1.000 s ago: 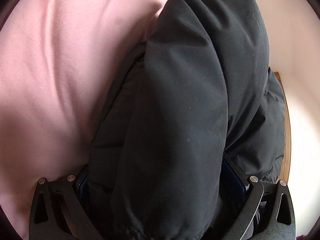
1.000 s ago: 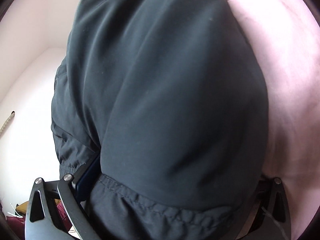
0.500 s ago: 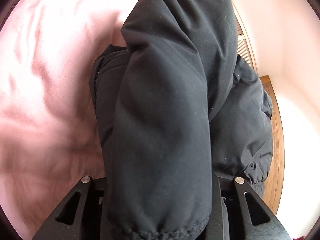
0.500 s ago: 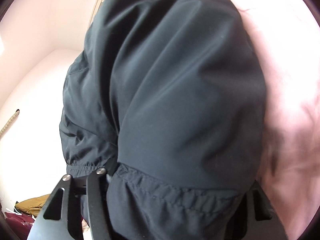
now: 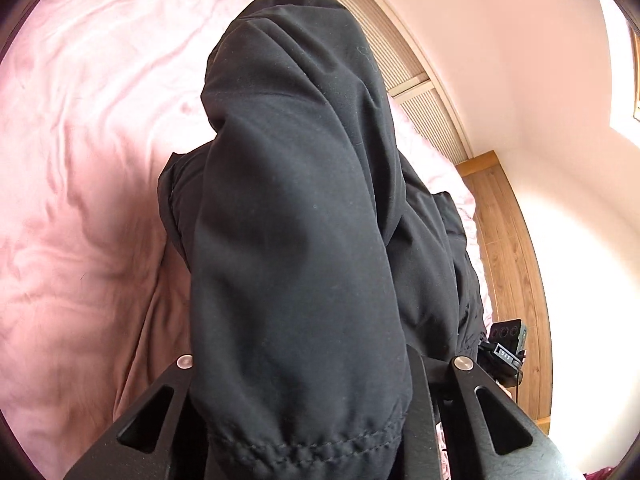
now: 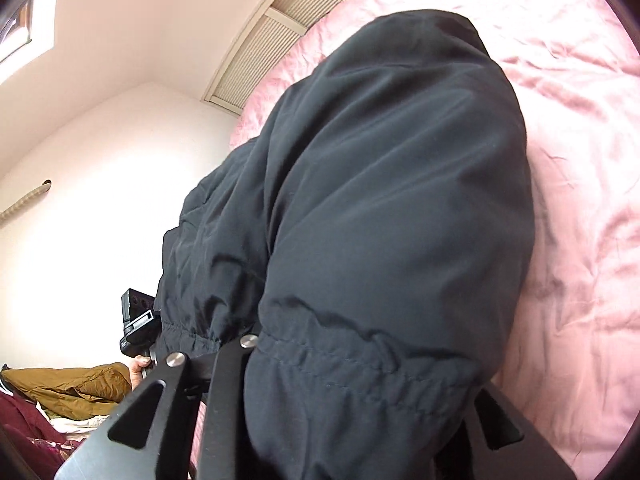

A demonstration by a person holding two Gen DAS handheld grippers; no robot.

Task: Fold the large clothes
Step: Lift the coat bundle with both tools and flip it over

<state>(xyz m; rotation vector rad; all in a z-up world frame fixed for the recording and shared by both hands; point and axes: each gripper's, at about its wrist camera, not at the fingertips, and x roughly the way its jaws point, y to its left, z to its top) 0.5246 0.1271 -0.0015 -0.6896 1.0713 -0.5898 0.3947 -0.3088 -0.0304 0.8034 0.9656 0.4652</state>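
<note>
Left wrist view first: my left tool [image 5: 304, 420] had just been closing, and its two black fingers [image 5: 152, 428] pinched the gathered, elastic cuff end of the black jacket [image 5: 296, 200]. That cloth filled the gap between them completely, so the pads themselves were hidden. Ahead of the tool the padded sleeve ran up and away in a thick dark roll, with the rest of the jacket bunched beneath and to the right of it. Left of the tool and beyond the jacket lay the pink bed cover [image 5: 80, 160], creased all over. Right of the tool I could see a strip of wooden floor [image 5: 508, 240], a slatted headboard [image 5: 400, 64] further ahead, and the pale wall [image 5: 520, 60] past that. Just beside my right finger a small black device [image 5: 508, 340] showed: part of the other tool.

From the right wrist view, my right tool [image 6: 352, 408] had likewise just been closing, and it clamped the other gathered hem of the same jacket [image 6: 400, 200], fabric bulging over both fingers [image 6: 148, 412]. The garment rose ahead of the tool in a dark mound. To its right spread the pink bed cover [image 6: 580, 160]; ahead and left stood the headboard [image 6: 260, 60] and the wall [image 6: 120, 140]. Low on the left sat a brown garment [image 6: 72, 384] with a dark red cloth [image 6: 24, 420] below it, and a fingertip [image 6: 140, 364] peeked out beside the black device [image 6: 136, 320].
</note>
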